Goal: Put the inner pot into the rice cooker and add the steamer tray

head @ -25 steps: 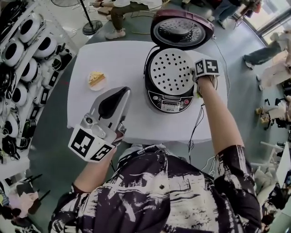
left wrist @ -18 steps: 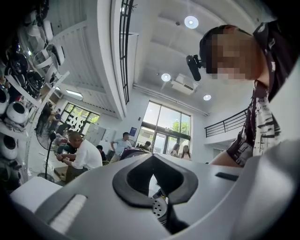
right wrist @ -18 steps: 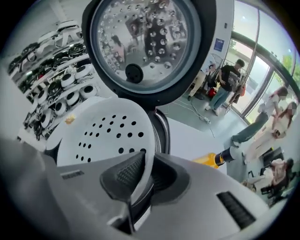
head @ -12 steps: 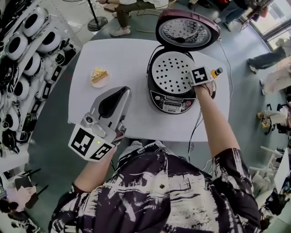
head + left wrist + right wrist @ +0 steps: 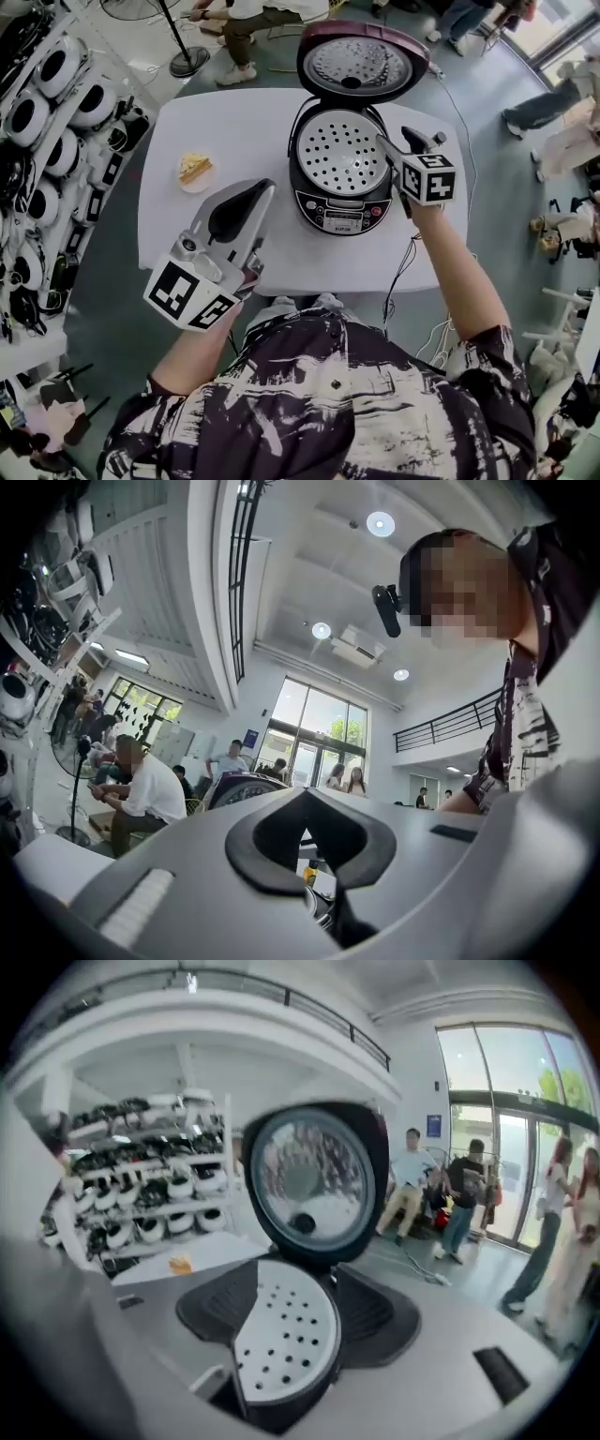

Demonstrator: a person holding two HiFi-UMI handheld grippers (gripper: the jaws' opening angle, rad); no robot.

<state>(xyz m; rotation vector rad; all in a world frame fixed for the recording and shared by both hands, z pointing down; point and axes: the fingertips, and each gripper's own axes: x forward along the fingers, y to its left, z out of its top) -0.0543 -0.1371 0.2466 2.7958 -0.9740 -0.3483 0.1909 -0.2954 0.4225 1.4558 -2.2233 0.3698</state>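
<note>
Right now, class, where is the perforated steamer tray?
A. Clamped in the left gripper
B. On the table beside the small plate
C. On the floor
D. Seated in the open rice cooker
D: the steamer tray sits in the mouth of the rice cooker, in front of its raised lid.

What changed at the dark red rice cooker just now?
The right gripper let go of the white perforated steamer tray at its right edge and rose clear, its jaws opening, nothing between them. The tray, the open dark red rice cooker and the left gripper stayed put.
</note>
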